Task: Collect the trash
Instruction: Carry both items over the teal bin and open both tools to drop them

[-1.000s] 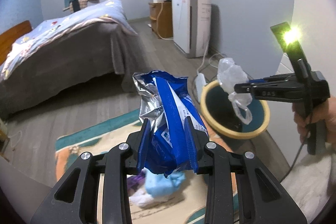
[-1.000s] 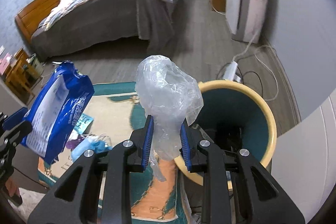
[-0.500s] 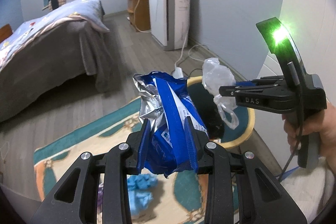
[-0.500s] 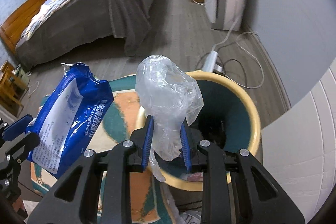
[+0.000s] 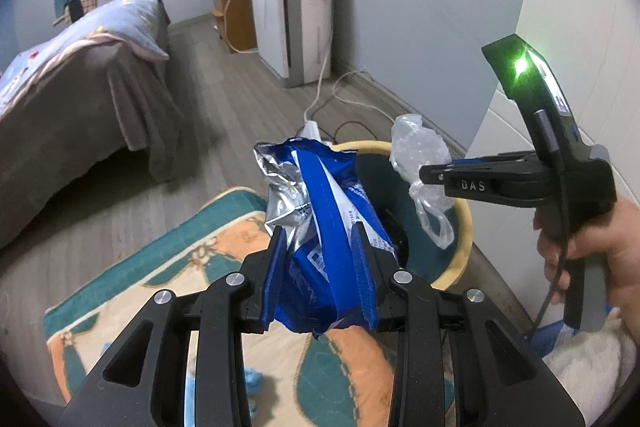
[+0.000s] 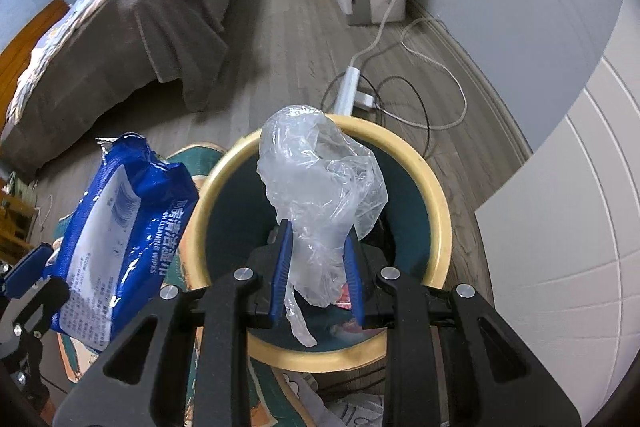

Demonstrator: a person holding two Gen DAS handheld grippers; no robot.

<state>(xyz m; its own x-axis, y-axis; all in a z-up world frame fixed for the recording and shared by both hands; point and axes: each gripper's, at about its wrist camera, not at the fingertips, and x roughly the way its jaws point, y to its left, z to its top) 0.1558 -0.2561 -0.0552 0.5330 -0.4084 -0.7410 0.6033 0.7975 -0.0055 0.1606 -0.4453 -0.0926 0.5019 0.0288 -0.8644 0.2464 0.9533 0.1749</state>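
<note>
Two claws, each carrying one piece of trash, at the rim of a waste bin.

The left claw (image 5: pixel 320 267) is clamped on a blue wet-wipes pack (image 5: pixel 320 211) whose torn silver top stands above its blue pads; the right claw (image 6: pixel 318 263) is clamped on a crumpled clear plastic bag (image 6: pixel 320 179), a loose tail of which hangs below the pads. Directly beneath and ahead of the right claw lies the open bin (image 6: pixel 438 203), yellow-rimmed and teal inside, with some trash at its bottom; the pack hangs just left of that rim. Under both claws lies a patterned rug (image 5: pixel 192 259). Beyond the bin a white power strip (image 6: pixel 348 87) and cables lie on the wooden floor; farther off stand a bed (image 6: pixel 132 15) and a white appliance (image 5: pixel 296 19) against the wall.
</note>
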